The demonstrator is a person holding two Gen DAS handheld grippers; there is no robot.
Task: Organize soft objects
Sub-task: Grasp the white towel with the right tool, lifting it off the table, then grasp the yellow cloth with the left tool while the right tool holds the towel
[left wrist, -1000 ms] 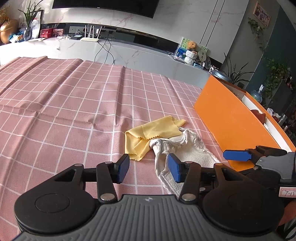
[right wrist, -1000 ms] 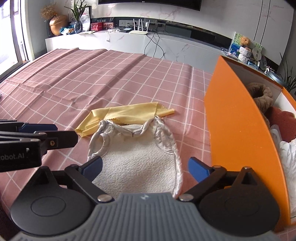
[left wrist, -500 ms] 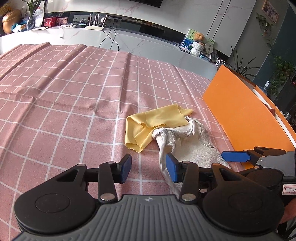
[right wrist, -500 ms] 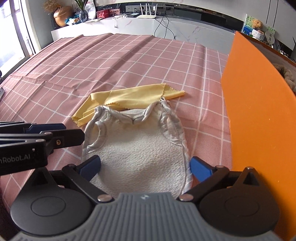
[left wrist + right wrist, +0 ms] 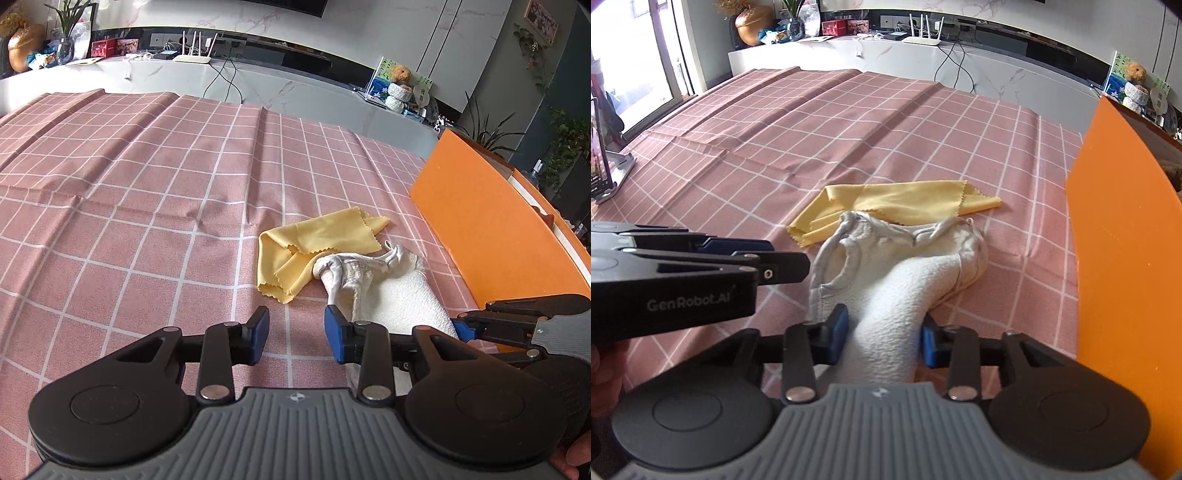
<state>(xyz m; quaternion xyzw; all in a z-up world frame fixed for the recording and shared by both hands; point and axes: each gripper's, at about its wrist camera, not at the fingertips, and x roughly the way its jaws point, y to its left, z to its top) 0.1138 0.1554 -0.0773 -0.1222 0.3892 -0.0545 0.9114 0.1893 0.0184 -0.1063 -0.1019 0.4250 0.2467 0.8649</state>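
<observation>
A white terry garment [image 5: 905, 280] lies bunched on a counter covered by a pink checked cloth [image 5: 849, 129], and its near end is pinched between the just-closed blue pads of the right hand-held gripper [image 5: 882, 334]. A yellow cloth [image 5: 905, 201] is tucked partly beneath its far edge. The left hand-held gripper [image 5: 296, 334], whose jaws have been narrowing, is held part-open over bare cloth. An orange bin [image 5: 1126, 258] stands to the right.
</observation>
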